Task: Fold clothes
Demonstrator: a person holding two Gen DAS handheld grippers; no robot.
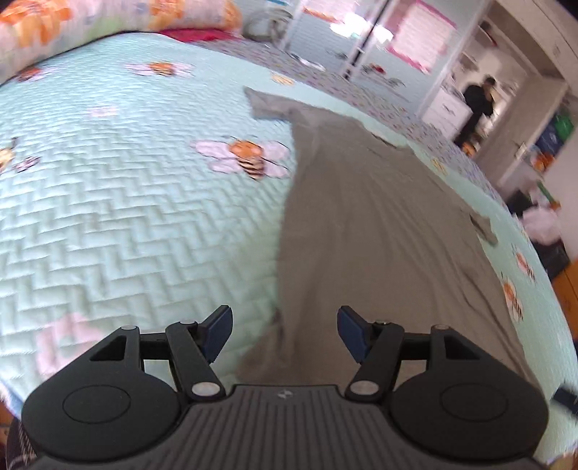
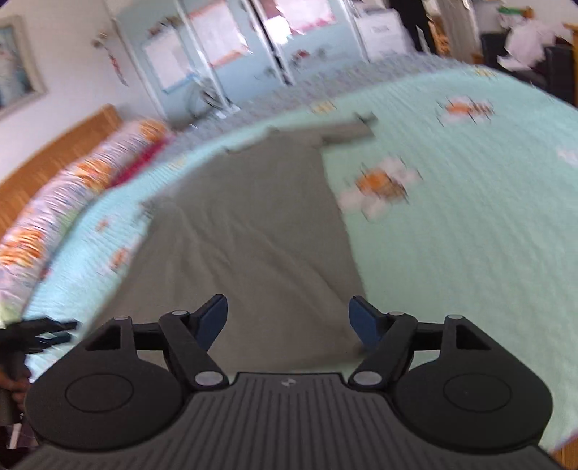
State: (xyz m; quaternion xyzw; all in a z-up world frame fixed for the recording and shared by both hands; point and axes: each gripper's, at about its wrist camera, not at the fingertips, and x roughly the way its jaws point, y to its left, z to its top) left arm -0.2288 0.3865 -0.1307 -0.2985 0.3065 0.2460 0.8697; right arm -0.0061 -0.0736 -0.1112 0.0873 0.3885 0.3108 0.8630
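A grey T-shirt (image 1: 379, 217) lies spread flat on the mint quilted bedspread (image 1: 126, 199), hem nearest me, collar and sleeves far. My left gripper (image 1: 285, 334) is open and empty just above the shirt's near left hem corner. In the right wrist view the same shirt (image 2: 253, 224) stretches away from me on the bedspread (image 2: 469, 235). My right gripper (image 2: 289, 321) is open and empty over the shirt's near right hem. The left gripper (image 2: 39, 334) shows at the left edge of that view.
Floral pillows (image 1: 90, 25) and a wooden headboard (image 2: 54, 152) line the bed's left end. Wardrobe doors (image 2: 234, 47) stand beyond the bed. A person in black (image 1: 477, 105) stands in the doorway. The bed edge drops off at the right (image 1: 542, 296).
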